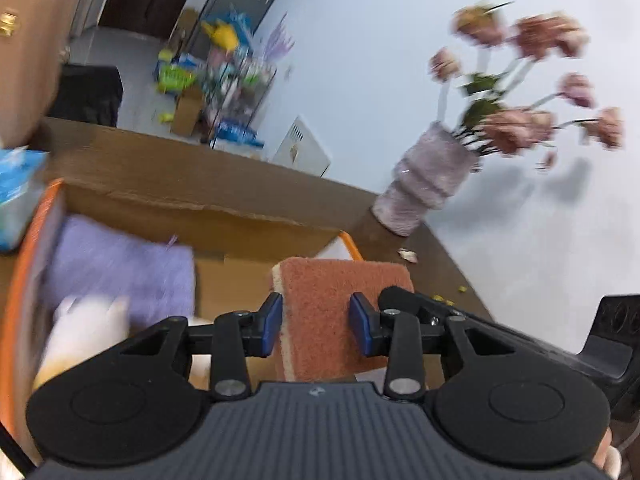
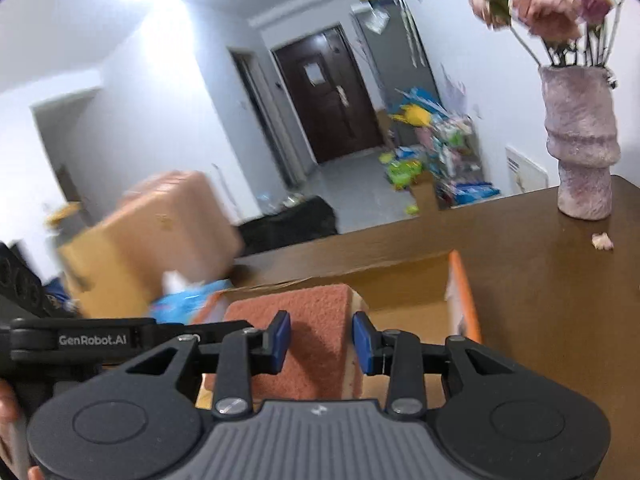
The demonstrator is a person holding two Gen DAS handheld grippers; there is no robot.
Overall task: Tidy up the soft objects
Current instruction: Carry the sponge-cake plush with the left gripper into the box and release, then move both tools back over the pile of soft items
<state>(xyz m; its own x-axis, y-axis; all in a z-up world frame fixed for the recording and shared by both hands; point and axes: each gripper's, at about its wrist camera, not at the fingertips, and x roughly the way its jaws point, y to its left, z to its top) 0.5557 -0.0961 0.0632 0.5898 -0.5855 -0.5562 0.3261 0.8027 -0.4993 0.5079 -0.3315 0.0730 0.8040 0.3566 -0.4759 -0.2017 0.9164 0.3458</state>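
An orange-brown scouring sponge (image 1: 340, 312) with a yellow foam layer hangs between the blue pads of my left gripper (image 1: 316, 326), which is shut on it. The right wrist view shows a like sponge (image 2: 316, 320) with my right gripper (image 2: 322, 342) shut on it. I cannot tell whether it is the same sponge. Both grippers hover side by side over an open cardboard box (image 1: 168, 204) (image 2: 400, 280) with orange edges. Inside lie a purple towel (image 1: 120, 268) and a blurred white soft thing (image 1: 86, 328).
The box stands on a brown wooden table (image 2: 540, 300). A pinkish vase (image 1: 424, 188) (image 2: 580, 160) with pink flowers stands far right, a small scrap (image 2: 602, 241) near it. A blue packet (image 1: 18, 192) and a tan bag (image 2: 160, 232) are at the left.
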